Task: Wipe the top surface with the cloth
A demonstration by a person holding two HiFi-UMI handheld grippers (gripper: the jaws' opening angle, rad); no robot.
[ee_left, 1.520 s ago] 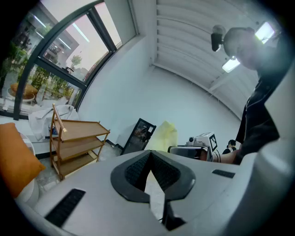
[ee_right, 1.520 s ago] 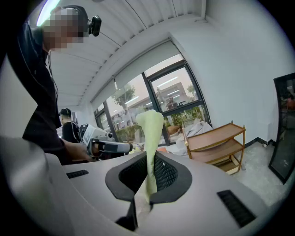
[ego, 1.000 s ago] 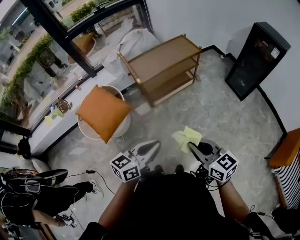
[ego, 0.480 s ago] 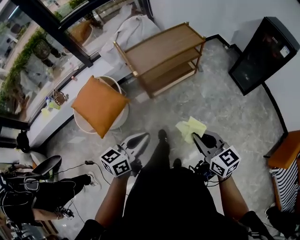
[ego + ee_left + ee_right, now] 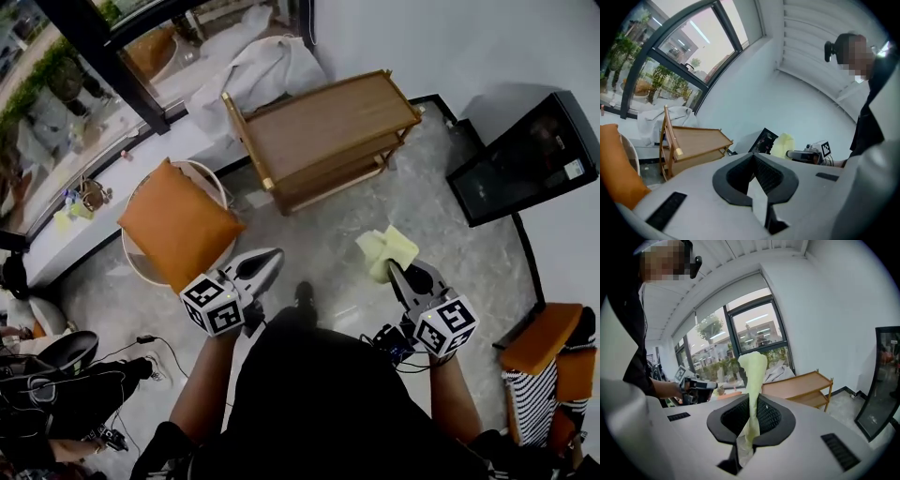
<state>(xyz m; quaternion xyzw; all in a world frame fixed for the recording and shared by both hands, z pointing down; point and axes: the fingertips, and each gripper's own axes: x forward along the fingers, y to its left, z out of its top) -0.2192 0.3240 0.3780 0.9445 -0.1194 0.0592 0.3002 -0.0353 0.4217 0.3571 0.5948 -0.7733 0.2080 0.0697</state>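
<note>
Right jaws: clamped on the cloth (image 5: 752, 373), which is pinched between the pads of the right gripper (image 5: 751, 427) and stands up past the tips as a pale yellow-green bunch.
Left jaws: together, with nothing between them; the left gripper (image 5: 757, 183) is empty.
Cloth: in the air over the floor (image 5: 450, 211), well apart from the shelf (image 5: 319, 127) and touching nothing but the right gripper.
Grippers: both are held out in front of the person, apart from each other, left and right of the body, tips pointing toward the shelf.
Shelf: wooden, three tiers, standing ahead of both grippers; its top board is bare.
Left of shelf: an orange cushion (image 5: 178, 225) lies tilted on a round white chair (image 5: 134, 265), near the left gripper.
Behind shelf: a crumpled white sheet (image 5: 258, 70) lies by the window.
Right of shelf: a black cabinet (image 5: 525, 159) stands against the wall.
Floor: grey and speckled.
</note>
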